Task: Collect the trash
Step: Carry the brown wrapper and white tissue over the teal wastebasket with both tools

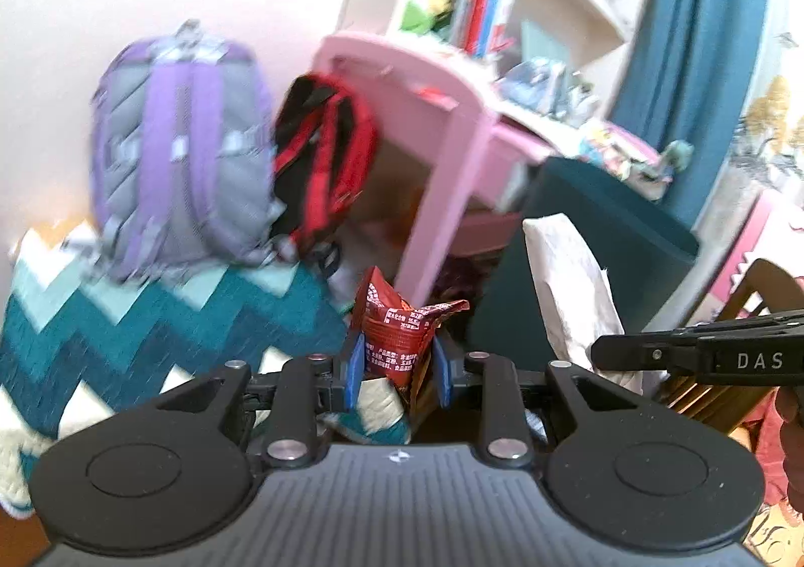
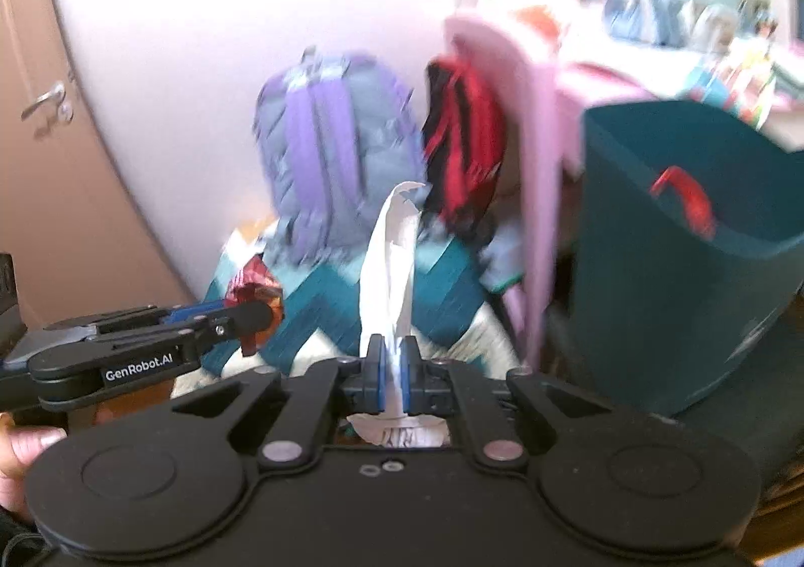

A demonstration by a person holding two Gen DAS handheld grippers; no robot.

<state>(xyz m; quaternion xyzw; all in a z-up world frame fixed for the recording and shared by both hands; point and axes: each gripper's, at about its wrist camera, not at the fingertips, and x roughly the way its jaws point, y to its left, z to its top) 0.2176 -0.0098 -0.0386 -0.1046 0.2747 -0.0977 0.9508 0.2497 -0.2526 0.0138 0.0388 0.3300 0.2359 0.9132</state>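
Left gripper [image 1: 397, 366]: jaws clamped on a red snack wrapper [image 1: 402, 321], held upright above the zigzag rug [image 1: 151, 316]. Right gripper [image 2: 393, 373]: jaws closed narrow on a white crumpled tissue [image 2: 389, 265], which stands up between the blue pads [image 2: 380, 378]. Teal bin [image 2: 653, 275] sits to the right, near the pink table [image 1: 452, 130]; a red item [image 2: 683, 200] lies inside, identity unclear. Purple backpack [image 1: 181, 145] and red-black backpack [image 1: 321, 160] lean side by side at the wall.

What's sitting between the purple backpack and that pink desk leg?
A red and black backpack hangs or leans there, between the purple backpack and the pink desk leg. Both wrist views show it, though blurred.
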